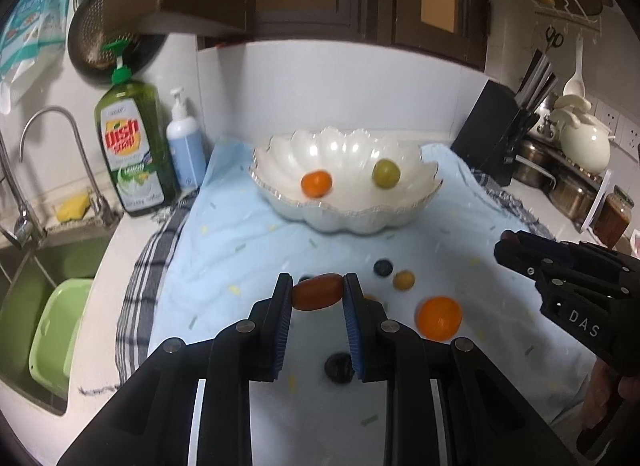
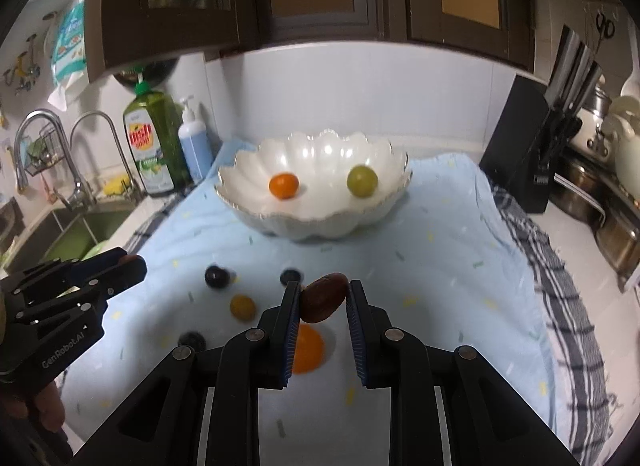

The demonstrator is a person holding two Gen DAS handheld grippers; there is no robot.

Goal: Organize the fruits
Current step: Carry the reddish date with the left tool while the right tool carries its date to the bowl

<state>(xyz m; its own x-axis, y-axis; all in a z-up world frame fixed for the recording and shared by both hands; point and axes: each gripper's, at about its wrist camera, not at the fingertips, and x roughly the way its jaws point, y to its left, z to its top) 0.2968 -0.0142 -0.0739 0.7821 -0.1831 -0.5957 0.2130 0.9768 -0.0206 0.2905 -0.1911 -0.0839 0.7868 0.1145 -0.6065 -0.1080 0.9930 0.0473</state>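
1. Your left gripper (image 1: 318,292) pinches an oblong red tomato (image 1: 318,293), lifted above the blue cloth (image 1: 248,250).
2. Your right gripper (image 2: 324,298) clamps a dark brown fruit (image 2: 323,298), near side of the white bowl (image 2: 320,221).

Two fruits (image 1: 316,183) in bowl (image 1: 280,189) (behind others (image 1: 439,318))

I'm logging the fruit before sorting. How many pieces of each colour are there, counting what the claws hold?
Orange fruit: 2
Green fruit: 1
Yellow fruit: 1
Dark blue fruit: 3
Red-brown fruit: 2, one in the left claw, one in the right claw
Total: 9
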